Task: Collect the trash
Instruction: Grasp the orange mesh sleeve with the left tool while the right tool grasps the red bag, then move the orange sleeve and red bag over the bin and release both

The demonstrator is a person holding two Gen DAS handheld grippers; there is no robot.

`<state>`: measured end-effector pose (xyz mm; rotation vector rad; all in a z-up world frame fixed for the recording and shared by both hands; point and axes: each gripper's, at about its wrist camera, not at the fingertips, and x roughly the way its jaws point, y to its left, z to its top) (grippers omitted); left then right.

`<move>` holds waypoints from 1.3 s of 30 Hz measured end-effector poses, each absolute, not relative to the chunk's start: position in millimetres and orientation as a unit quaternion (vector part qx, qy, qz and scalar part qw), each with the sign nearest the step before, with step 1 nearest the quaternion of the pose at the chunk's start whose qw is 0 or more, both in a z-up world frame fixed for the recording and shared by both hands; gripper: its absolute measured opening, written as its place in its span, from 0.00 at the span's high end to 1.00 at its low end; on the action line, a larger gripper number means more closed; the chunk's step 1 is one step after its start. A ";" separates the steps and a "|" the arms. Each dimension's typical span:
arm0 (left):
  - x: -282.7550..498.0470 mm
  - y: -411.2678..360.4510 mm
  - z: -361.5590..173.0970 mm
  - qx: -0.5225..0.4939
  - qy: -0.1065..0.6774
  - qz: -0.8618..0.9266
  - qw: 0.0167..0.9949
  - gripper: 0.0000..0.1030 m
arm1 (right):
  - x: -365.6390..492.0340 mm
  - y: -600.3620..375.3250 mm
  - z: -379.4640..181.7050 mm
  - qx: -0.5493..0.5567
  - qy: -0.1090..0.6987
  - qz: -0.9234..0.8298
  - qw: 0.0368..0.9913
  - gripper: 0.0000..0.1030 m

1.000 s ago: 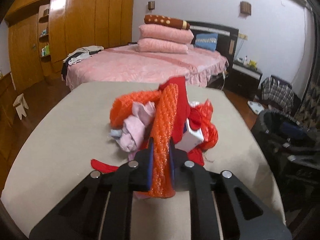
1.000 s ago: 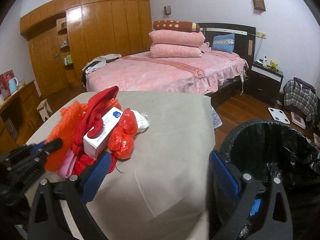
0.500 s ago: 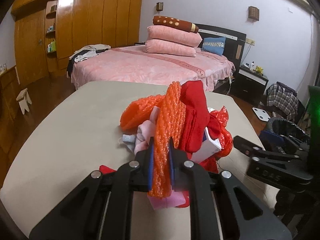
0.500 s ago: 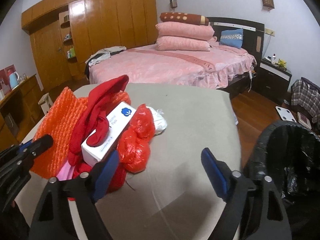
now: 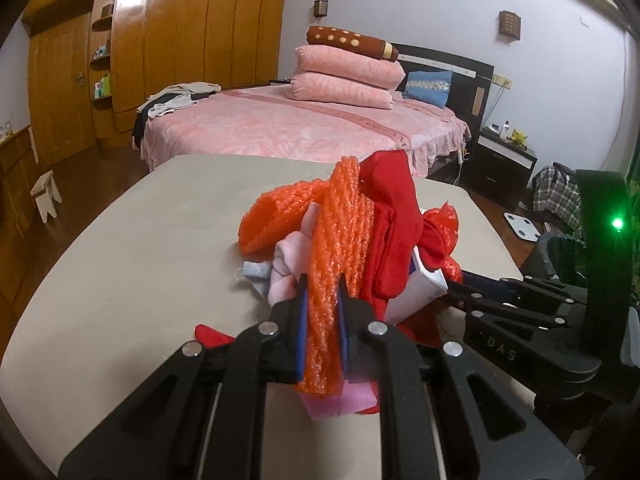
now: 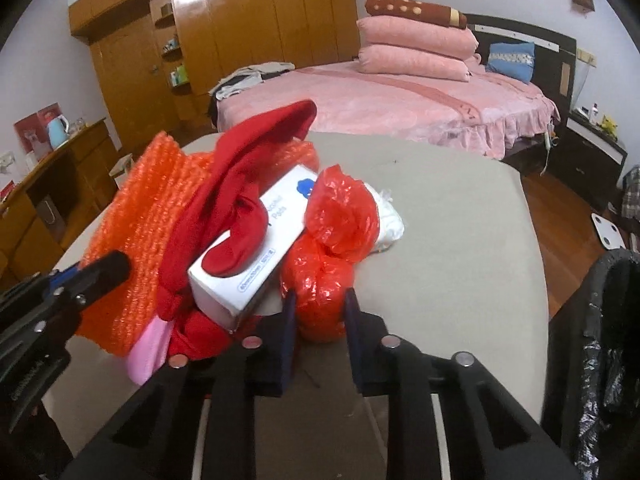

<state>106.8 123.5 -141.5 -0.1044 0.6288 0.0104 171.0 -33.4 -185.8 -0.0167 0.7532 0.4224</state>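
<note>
Trash pile: lying on the grey table, made up of orange mesh, red cloth, white box, red bag, pink scraps and a white bag.
Left gripper: jaws are clamping a strip of the orange mesh; the strip is running up between the blue pads.
Right gripper: jaws have just been closing; they are now pressing the lower lump of the red bag from both sides.
Bin: black-lined, standing just beside the table's right edge, cut off by the frame.
Hidden: the box is showing only a corner in the left view; the red cloth is covering part of its top. Its print is too small to read fully.
Changed: a second ago the right jaws were standing wide over bare table; the right gripper is now appearing low at the right of the left view, reaching into the pile.
Background: pink bed, wooden wardrobe.
</note>
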 end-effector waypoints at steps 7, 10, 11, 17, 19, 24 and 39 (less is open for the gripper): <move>101.3 122.9 -132.1 -0.052 0.297 -0.001 0.954 0.89 | 157.0 -44.4 -171.9 0.006 0.349 0.201 0.915 0.81; 95.6 120.0 -121.4 -0.050 0.284 -0.009 0.958 0.89 | 150.9 -52.4 -159.4 0.015 0.339 0.197 0.920 0.81; 93.2 118.1 -116.1 -0.050 0.279 -0.012 0.959 0.89 | 148.2 -56.3 -153.7 0.018 0.334 0.196 0.922 0.81; 83.9 100.6 -93.4 -0.047 0.257 -0.039 0.964 0.89 | 135.2 -76.0 -128.0 0.018 0.310 0.192 0.931 0.81; 83.3 90.2 -86.5 -0.046 0.253 -0.054 0.965 0.89 | 130.8 -86.8 -119.8 0.026 0.305 0.186 0.934 0.81; 83.2 54.8 -77.7 -0.040 0.248 -0.092 0.964 0.89 | 118.5 -116.6 -102.5 0.032 0.290 0.165 0.942 0.81; 102.2 -64.8 -76.2 -0.027 0.253 -0.228 0.940 0.89 | 86.0 -247.8 -92.0 0.054 0.283 0.033 0.957 0.81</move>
